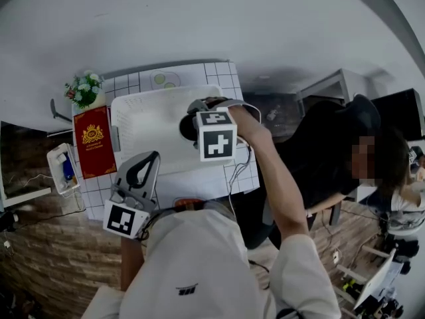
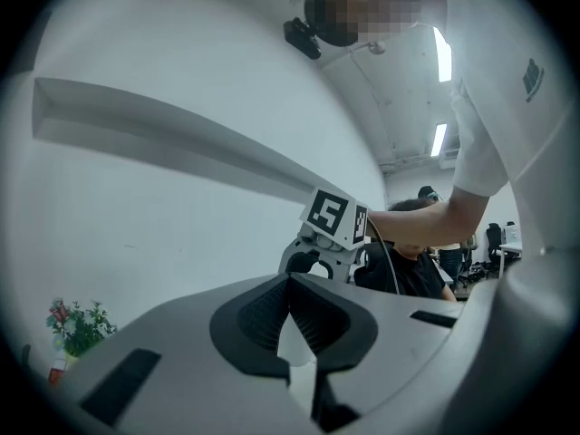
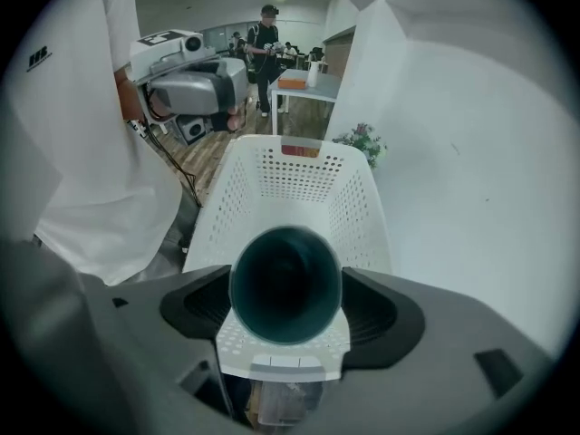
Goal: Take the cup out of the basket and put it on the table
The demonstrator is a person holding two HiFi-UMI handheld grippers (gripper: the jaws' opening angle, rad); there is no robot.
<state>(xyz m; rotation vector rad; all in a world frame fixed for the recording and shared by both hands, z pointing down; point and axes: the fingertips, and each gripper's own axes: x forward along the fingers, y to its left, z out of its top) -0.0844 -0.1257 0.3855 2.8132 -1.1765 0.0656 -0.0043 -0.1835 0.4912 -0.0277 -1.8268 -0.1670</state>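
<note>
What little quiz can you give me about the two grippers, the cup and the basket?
1. True or false: the right gripper has its fingers closed on the dark teal round cup.
2. Pick one. The cup is held over: A) the white perforated plastic basket; B) a sink; C) a stove.
3. Fill the gap: the left gripper holds nothing, and its fingers are ____.

Key: 1 true; 2 A; 3 shut.

Wht wall point(image 3: 471, 179), wood flr point(image 1: 60, 258), ceiling strip lts point(image 2: 442, 54).
</note>
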